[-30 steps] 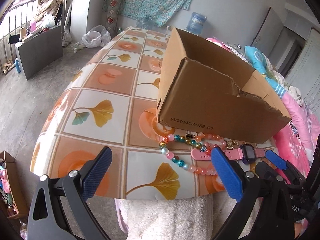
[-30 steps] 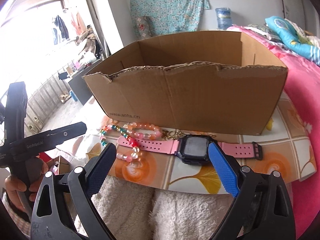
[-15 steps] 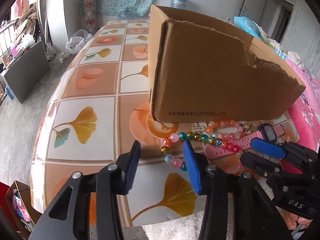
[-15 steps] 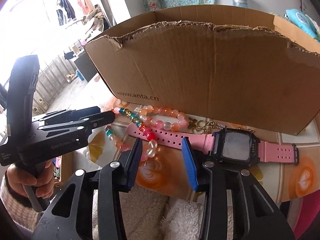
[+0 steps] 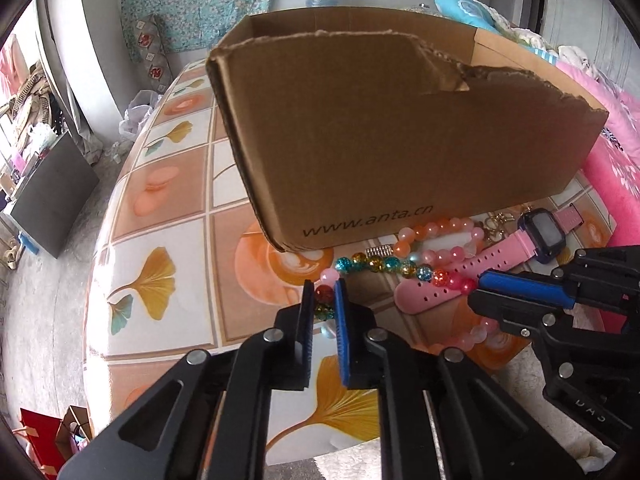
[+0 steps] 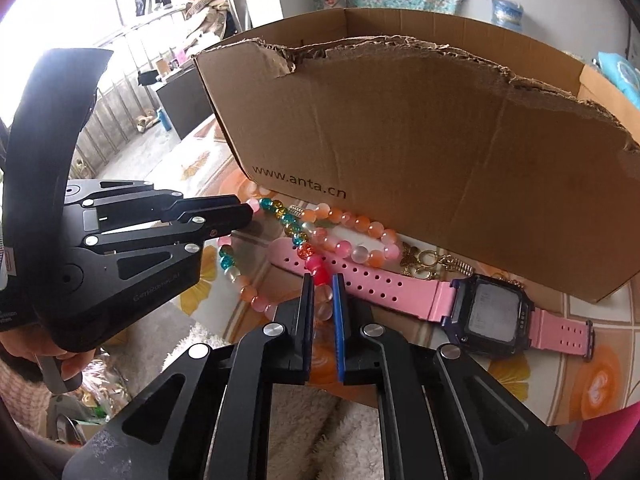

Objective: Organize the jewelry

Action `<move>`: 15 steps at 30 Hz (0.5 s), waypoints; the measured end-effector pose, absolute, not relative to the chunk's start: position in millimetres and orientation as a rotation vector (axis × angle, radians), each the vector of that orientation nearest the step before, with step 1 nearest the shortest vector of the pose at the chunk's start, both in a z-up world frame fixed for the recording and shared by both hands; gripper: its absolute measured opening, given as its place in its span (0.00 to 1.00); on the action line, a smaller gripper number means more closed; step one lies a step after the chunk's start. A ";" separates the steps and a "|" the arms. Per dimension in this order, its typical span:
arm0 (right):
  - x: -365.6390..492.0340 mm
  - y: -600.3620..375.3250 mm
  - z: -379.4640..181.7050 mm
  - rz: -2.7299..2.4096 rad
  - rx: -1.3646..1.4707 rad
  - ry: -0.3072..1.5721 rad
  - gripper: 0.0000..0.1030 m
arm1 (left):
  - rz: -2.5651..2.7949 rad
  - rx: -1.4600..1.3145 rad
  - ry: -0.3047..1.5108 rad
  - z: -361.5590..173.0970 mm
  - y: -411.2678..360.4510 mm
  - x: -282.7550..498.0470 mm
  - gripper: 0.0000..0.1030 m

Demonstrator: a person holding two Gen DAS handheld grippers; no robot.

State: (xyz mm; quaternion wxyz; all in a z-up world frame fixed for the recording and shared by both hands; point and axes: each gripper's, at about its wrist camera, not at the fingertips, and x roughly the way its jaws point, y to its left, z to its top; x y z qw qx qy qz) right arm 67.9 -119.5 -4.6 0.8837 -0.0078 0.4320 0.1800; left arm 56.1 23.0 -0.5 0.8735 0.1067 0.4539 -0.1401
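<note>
Left wrist view, from the left edge: the desk (image 5: 168, 216) wears a cloth printed with ginkgo leaves and latte cups. On it stands an open cardboard box (image 5: 400, 128) with a torn top edge and "www.anta.cn" printed low on its front wall. The left claw (image 5: 324, 300) has just been closing and now pinches the multicoloured bead bracelet (image 5: 384, 265) at a red bead and the one next to it, at the strand's left end just before the box. Further right lie a peach and pink bead bracelet (image 5: 440, 226), a pink watch (image 5: 540, 236) and a small gold trinket (image 5: 494, 224), all close to the box front. The right claw (image 5: 474, 284) comes in from the right, its tips at the same strand over the watch strap. Right wrist view: the left claw's black body bears faint lettering, too blurred to read. The right claw (image 6: 322, 286) has also just been closing and grips pink beads of the multicoloured bracelet, where they lie over the watch strap.
</note>
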 end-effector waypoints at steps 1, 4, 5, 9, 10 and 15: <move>67.1 -120.5 -3.9 0.386 -0.008 0.898 0.07 | -0.291 0.220 0.944 0.4 22.7 55.1 0.09; 62.7 -123.9 1.1 0.423 0.029 0.894 0.06 | -0.293 0.195 0.930 7.0 25.1 45.7 0.09; 60.4 -124.8 3.4 0.429 0.033 0.889 0.07 | -0.295 0.188 0.926 10.4 25.8 42.5 0.09; 48.6 -127.1 17.2 0.464 0.049 0.856 0.06 | -0.305 0.153 0.907 24.5 34.5 24.8 0.09; 40.9 -134.4 23.9 0.472 0.055 0.848 0.06 | -0.308 0.144 0.899 30.3 35.7 20.1 0.09; 29.3 -142.2 50.7 0.504 0.065 0.773 0.06 | -0.356 0.100 0.822 69.2 39.3 -0.1 0.09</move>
